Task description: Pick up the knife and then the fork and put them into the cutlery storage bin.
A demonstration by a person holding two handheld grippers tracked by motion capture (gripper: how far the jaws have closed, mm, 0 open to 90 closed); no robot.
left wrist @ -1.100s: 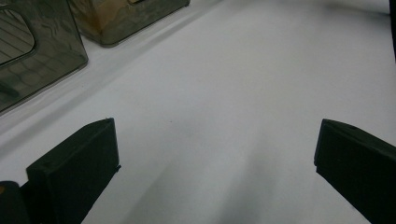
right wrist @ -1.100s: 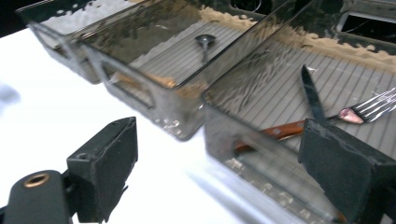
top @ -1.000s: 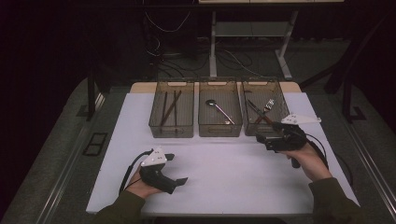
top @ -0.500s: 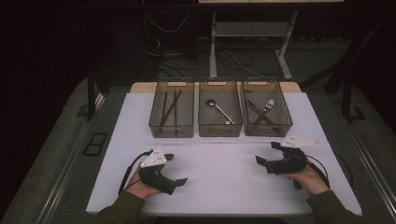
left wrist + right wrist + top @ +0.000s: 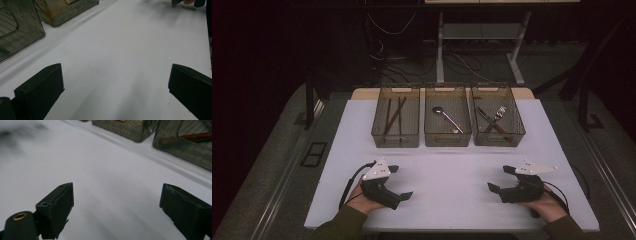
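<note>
Two hand-held grippers at rest on the bench — three cutlery trays beyond.

Left hand-held gripper (image 5: 399, 182) and right hand-held gripper (image 5: 501, 179) sit low at the near edge of the white bench (image 5: 452, 160), jaws wide apart, nothing between them. Nearest items lie far of both: left tray (image 5: 379, 134) with dark chopsticks (image 5: 393, 116); middle tray (image 5: 448, 141) with a spoon (image 5: 447, 119); right tray (image 5: 518, 131) with crossed red-handled cutlery (image 5: 492, 120) — long axes running roughly near-to-far, slightly slanted. Judged: the right hand-held gripper is nearer the right tray, the left nearer the chopsticks; any reach goes straight away from the person.
</note>
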